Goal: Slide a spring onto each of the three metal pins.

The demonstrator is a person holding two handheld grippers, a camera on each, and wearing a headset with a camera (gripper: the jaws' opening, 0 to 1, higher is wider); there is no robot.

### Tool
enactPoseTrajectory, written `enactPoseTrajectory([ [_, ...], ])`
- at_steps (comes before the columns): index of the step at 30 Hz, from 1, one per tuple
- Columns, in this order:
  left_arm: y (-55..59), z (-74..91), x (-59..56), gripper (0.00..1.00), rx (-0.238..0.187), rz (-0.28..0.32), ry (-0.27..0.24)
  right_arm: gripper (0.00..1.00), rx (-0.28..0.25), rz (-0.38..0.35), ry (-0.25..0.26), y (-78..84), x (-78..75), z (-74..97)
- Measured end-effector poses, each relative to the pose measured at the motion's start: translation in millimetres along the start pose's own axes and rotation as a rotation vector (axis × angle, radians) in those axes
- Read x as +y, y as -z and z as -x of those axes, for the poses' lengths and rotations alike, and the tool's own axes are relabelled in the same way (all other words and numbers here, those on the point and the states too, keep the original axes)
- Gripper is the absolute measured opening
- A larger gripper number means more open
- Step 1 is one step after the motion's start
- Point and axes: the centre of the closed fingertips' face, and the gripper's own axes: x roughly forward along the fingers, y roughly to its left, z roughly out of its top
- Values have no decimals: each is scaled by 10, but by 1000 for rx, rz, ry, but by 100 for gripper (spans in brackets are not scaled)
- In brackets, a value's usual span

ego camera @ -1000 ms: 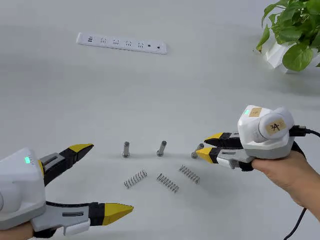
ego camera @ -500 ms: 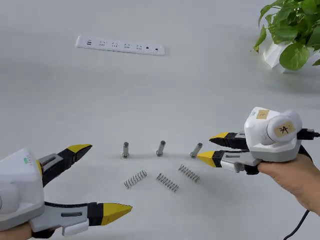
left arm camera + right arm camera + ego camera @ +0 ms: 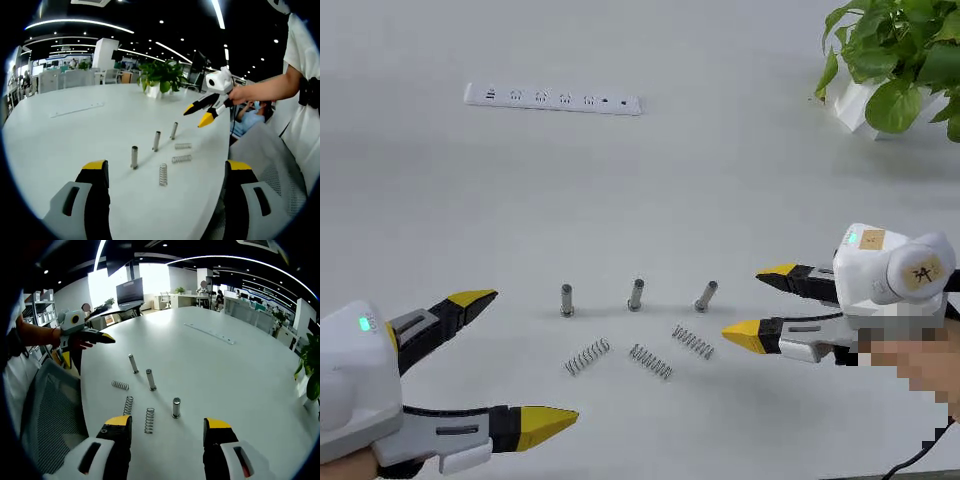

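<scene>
The table (image 3: 720, 190) is a smooth, matte white sheet, and most of it lies bare. At the far side a long white power strip (image 3: 552, 98) lies flat. At the far right corner a leafy green plant (image 3: 885, 45) stands in a white pot. Both sit well apart from the work, with open table on every side of the parts.

Three short grey metal cylinders stand upright in a row mid-table: the left pin (image 3: 567, 299), the middle pin (image 3: 636, 294) and the right pin (image 3: 705, 296). Just in front of them three thin wire coils lie on their sides: the left spring (image 3: 587, 356), the middle spring (image 3: 651, 362) and the right spring (image 3: 692, 341). Each lies apart from the pins.

My left gripper (image 3: 515, 358) hovers at the near left, its yellow-tipped fingers (image 3: 542, 424) spread wide and empty. My right gripper (image 3: 758, 301) hangs just right of the right pin, tips toward the row, fingers parted, holding nothing. In the right gripper view the table's rounded edge curves past the springs, with a grey mesh chair (image 3: 47, 400) beside it.
</scene>
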Motion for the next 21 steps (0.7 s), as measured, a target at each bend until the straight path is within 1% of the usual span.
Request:
enactPoseTrajectory([
  [2,-1,6,-13,95,5,-6,0,60,-17,-1,-13,1,31,29],
  [6,3,12,-33,95,17,-18,-2,71,-45,22,-52,20,115,71],
  [8,-2,12,-33,94,20,-24,-4,74,-53,28,-66,41,141,95],
  [12,-10,12,-51,93,28,-31,-4,78,-64,32,-72,89,139,143],
  [15,26,4,-88,93,61,-56,4,82,-85,36,-70,120,129,188],
  [16,56,1,-98,92,82,-67,7,83,-94,36,-68,139,117,206],
  [18,92,-7,-106,90,108,-92,8,84,-99,34,-67,179,102,235],
  [21,136,-39,-105,85,142,-96,14,84,-94,30,-60,245,83,272],
])
